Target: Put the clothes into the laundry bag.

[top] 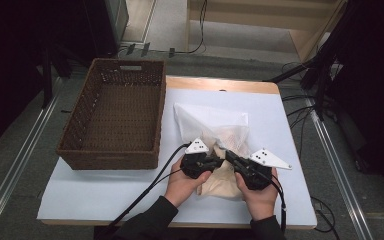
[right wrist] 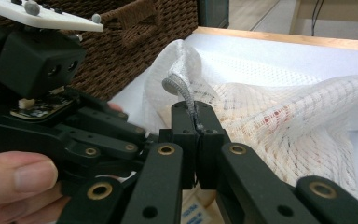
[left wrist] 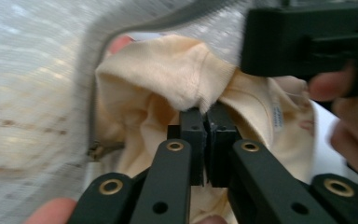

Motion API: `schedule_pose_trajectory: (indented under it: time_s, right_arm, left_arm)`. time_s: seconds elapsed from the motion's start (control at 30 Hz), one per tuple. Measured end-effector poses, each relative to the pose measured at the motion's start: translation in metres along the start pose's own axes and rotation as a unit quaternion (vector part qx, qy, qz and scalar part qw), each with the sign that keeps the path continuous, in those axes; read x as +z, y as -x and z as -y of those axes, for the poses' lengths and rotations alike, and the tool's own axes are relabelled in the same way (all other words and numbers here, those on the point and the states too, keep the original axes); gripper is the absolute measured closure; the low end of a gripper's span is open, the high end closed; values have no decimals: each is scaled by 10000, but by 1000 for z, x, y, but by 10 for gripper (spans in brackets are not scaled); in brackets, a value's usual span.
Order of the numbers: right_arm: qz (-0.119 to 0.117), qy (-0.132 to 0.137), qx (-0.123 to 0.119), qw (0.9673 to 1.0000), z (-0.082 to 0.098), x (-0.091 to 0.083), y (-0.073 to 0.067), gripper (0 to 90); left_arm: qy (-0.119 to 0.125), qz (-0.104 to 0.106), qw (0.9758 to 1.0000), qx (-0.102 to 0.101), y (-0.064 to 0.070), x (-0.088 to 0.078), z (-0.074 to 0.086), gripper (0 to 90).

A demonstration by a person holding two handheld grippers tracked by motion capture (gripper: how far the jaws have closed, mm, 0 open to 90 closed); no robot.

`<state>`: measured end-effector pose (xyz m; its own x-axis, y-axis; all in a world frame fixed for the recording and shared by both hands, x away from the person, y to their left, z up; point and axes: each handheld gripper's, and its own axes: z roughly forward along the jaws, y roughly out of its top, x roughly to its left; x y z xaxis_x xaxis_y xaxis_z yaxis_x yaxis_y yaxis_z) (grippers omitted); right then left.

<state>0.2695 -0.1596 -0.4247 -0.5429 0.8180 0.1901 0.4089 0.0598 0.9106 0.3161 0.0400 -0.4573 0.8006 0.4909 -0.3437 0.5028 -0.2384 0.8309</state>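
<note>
At the far left of the white worktop [top: 105, 195] sits a big brown woven basket [top: 114, 115] with tall sides and a handle hole at its far end. It hangs a bit over the worktop's left edge.

To the right of the basket, near the middle of the worktop, lies a white see-through mesh bag [top: 215, 122] with a grey zip edge. A soft cream-yellow cloth [top: 220, 182] pokes out of the bag's near end, toward the person. Part of the cloth is inside the bag and part lies on the worktop, between the two hands.

The left tongs [top: 219, 161] sit just left of the cloth, held in the person's left hand [top: 182, 185]. In the left gripper view, the left tongs [left wrist: 206, 116] are pinched tight on a fold of the cream-yellow cloth [left wrist: 168, 79]. The fold bunches up just above the black tips.

The right tongs [top: 228, 156] are just to the right, held in the right hand [top: 260, 197]. The two tongs almost meet over the cloth. In the right gripper view, the right tongs [right wrist: 196, 119] are pinched tight on the grey edge strip [right wrist: 182, 91] of the mesh bag [right wrist: 284, 112]. The strip stands up out of the tips and curls over at the top.
</note>
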Motion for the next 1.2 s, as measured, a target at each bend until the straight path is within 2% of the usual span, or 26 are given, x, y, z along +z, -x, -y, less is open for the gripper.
schedule_pose_trajectory:
  time_s: [0.07, 0.1, 0.13, 0.17, 0.3, 0.43, 0.47, 0.5, 0.57, 0.63, 0.67, 0.7, 0.73, 0.8, 0.93, 1.03, 1.1, 1.17, 1.2]
  right_arm:
    - [100, 110, 16, 9999, 1, 0, -2, 899]
    - [153, 90, -16, 9998, 0, 1, -2, 899]
    - [175, 78, -14, 9998, 0, 2, -2, 899]
    - [183, 41, -5, 9998, -1, 3, -2, 899]
    - [247, -49, -18, 9997, -4, 4, -1, 899]
    - [269, -67, -112, 9996, -6, 1, -4, 899]
    - [257, -71, -138, 9996, -6, 0, -5, 899]
    - [240, -77, -145, 9996, -7, 0, -6, 899]
    - [158, -61, -108, 9998, -9, -1, -6, 899]
    - [116, -50, -71, 9999, -10, -3, -7, 900]
    - [85, -58, -78, 9999, -10, -3, -8, 900]
    - [78, -75, -120, 9999, -11, -4, -9, 900]
    - [69, -102, -178, 9998, -11, -5, -9, 900]
    - [43, -172, -185, 9997, -10, -6, -9, 900]
    - [61, -345, -245, 9991, -3, -5, -4, 900]
    - [-24, -260, -179, 9995, 3, -9, 2, 900]
    - [-46, -153, -116, 9998, 6, -13, 6, 900]
    - [-52, -76, -77, 9999, 8, -15, 8, 900]
    - [-134, -120, 46, 9998, 12, -13, 11, 900]
  left_arm:
    - [59, 154, 9994, 292, 8, -3, 1, 893]
    - [96, 194, 9990, 381, 12, -4, 2, 891]
    - [96, 194, 9990, 381, 12, -4, 2, 889]
    - [145, 300, 9980, 530, 18, -3, 3, 888]
    - [160, 285, 9974, 637, 22, 0, 4, 886]
    - [136, 328, 9977, 584, 18, 5, 1, 889]
    - [102, 185, 9981, 571, 18, 7, 0, 890]
    - [117, -97, 9985, 526, 17, 7, -1, 892]
    - [175, -320, 9991, 196, 10, 6, -4, 894]
    - [268, -725, 9969, 121, 6, 4, -8, 896]
    - [306, -841, 9960, 17, 3, 3, -11, 897]
    - [306, -841, 9960, 17, 3, 3, -11, 897]
    - [424, -1188, 9920, -94, -2, -1, -15, 898]
    - [480, -1427, 9885, -158, -6, -3, -18, 898]
    - [226, -1625, 9864, -28, -10, -2, -13, 892]
    - [301, -1461, 9887, 142, -5, -16, -5, 891]
    - [289, -1204, 9921, 208, 0, -28, 0, 892]
    - [209, -1262, 9914, 272, 3, -33, 3, 892]
    - [137, -1321, 9906, 315, 6, -43, 7, 892]
